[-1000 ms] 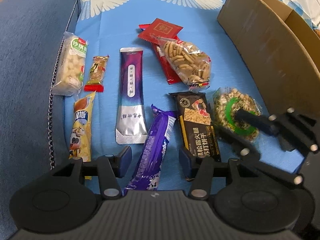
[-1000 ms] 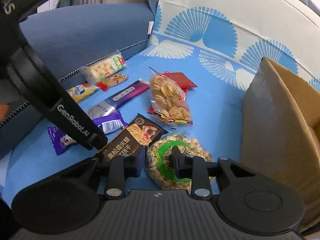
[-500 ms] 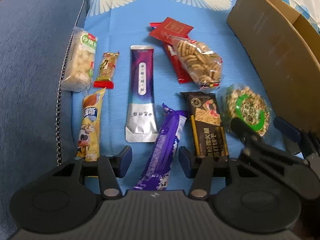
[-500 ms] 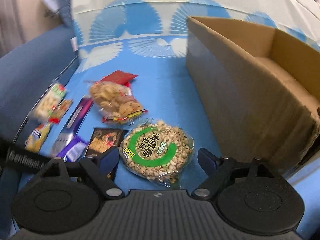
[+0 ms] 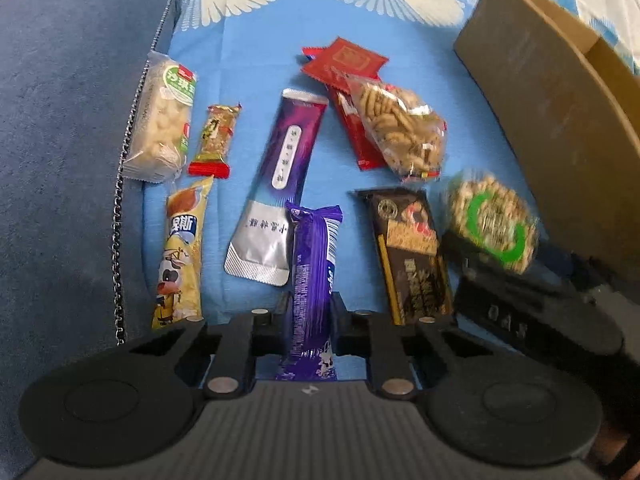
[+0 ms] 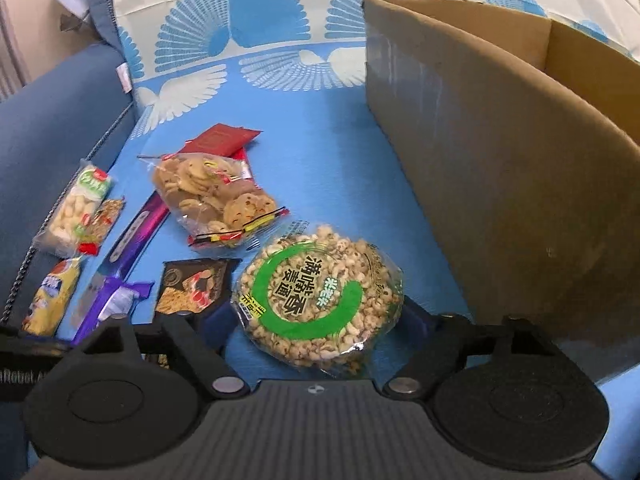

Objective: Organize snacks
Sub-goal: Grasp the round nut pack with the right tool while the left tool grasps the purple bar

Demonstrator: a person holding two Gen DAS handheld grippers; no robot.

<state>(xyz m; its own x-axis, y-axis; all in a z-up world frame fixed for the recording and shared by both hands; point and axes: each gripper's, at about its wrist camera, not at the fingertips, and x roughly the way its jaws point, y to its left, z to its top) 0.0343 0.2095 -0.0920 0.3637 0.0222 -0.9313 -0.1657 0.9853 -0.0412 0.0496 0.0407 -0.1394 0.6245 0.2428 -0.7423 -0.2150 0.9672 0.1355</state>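
Several snack packs lie on a blue patterned sofa cover. My left gripper [image 5: 311, 312] points steeply down, its jaws closing, pads pressed on the near end of a purple snack bar [image 5: 312, 264]. My right gripper [image 6: 316, 320] has wide jaws that are closing. A round puffed-grain pack with a green ring [image 6: 320, 296] lies between its fingers, whose pads sit just beside the pack's edges. In the left wrist view that pack [image 5: 492, 220] is blurred, beside a black cracker pack [image 5: 412, 252]. An open cardboard box [image 6: 500, 160] stands to the right.
A clear cookie bag [image 5: 400, 132] lies on red packets [image 5: 348, 58]. Left of them lie a purple-silver sachet [image 5: 280, 184], a yellow bar [image 5: 180, 252], a small red-gold bar [image 5: 216, 140] and a white-green pack [image 5: 160, 116]. The blue sofa arm [image 5: 60, 160] borders the left.
My left jaws have closed from wide apart onto the purple bar. My right gripper has rolled level, spread its jaws wide and come down around the round pack.
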